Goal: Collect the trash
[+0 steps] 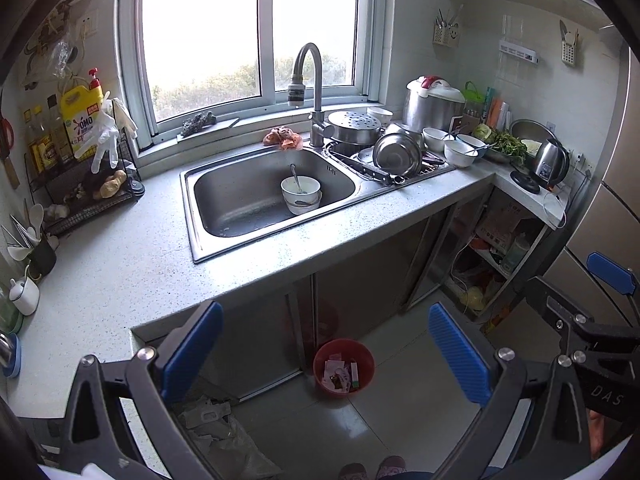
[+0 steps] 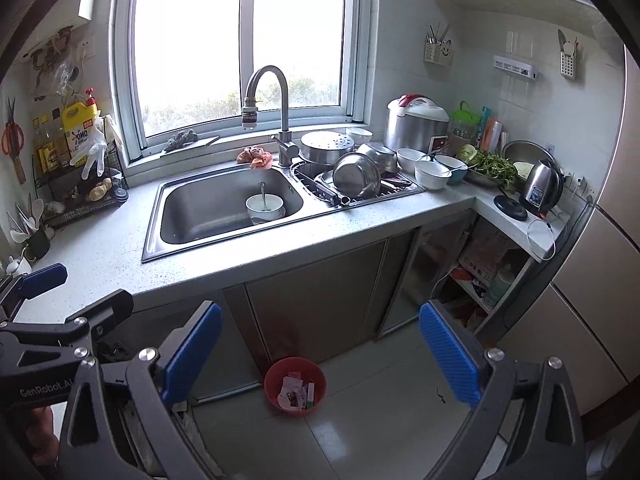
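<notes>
A red trash bin (image 1: 344,367) (image 2: 295,385) stands on the floor below the counter, with paper scraps and wrappers inside. My left gripper (image 1: 326,350) hangs open above the counter's front edge, nothing between its blue pads (image 1: 192,350). My right gripper (image 2: 320,354) is open too, empty, over the floor near the bin. Each gripper shows at the edge of the other's view: the right gripper (image 1: 600,304) at the right, the left gripper (image 2: 60,300) at the left. A crumpled orange cloth (image 1: 282,138) (image 2: 255,156) lies behind the sink.
The steel sink (image 1: 224,236) (image 2: 160,240) holds a white bowl (image 1: 301,194) with a spoon. Pots and bowls fill the drying rack (image 1: 396,156). A kettle (image 2: 540,188) stands at the right, a wire rack (image 1: 80,184) with bottles at the left. Crumpled plastic (image 1: 216,428) lies on the floor.
</notes>
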### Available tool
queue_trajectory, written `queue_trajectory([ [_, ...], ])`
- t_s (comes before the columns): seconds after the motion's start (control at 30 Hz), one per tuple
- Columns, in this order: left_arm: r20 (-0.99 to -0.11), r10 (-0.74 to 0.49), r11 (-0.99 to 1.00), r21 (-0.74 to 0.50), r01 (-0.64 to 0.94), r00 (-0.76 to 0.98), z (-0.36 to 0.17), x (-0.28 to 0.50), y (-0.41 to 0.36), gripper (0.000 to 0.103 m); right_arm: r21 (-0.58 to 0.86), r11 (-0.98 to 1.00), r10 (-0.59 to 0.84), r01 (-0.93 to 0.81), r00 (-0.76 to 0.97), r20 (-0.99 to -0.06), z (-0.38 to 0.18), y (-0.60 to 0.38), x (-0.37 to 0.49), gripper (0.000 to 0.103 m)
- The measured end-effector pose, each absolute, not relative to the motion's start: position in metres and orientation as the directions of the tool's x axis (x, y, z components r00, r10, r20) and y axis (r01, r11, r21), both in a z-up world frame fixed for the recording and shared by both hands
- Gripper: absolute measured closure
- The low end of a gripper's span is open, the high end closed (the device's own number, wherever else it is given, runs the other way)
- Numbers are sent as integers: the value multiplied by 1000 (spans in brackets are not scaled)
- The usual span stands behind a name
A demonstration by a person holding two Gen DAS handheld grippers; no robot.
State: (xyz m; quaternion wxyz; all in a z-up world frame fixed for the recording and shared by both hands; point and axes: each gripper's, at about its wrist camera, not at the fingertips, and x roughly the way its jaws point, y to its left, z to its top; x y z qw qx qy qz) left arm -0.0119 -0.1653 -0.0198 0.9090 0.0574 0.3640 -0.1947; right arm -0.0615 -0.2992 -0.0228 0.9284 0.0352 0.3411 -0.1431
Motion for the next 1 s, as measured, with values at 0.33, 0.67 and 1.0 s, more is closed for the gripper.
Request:
queue_trajectory([
  [0.33, -686, -310, 914, -24, 405, 659, -19, -15, -172, 1, -23, 957, -236, 290, 727, -644, -25, -303, -64, 4],
  [0.67, -682, -316, 914, -31, 405, 660, -21, -17, -170, 1, -30, 954, -246, 297, 726, -642, -24, -299, -66, 4],
  [1.0, -674, -309, 918, -25, 396, 671, -23, -21, -168, 1, -26, 955, -241, 296, 720, -651, -25, -298, -66, 4],
])
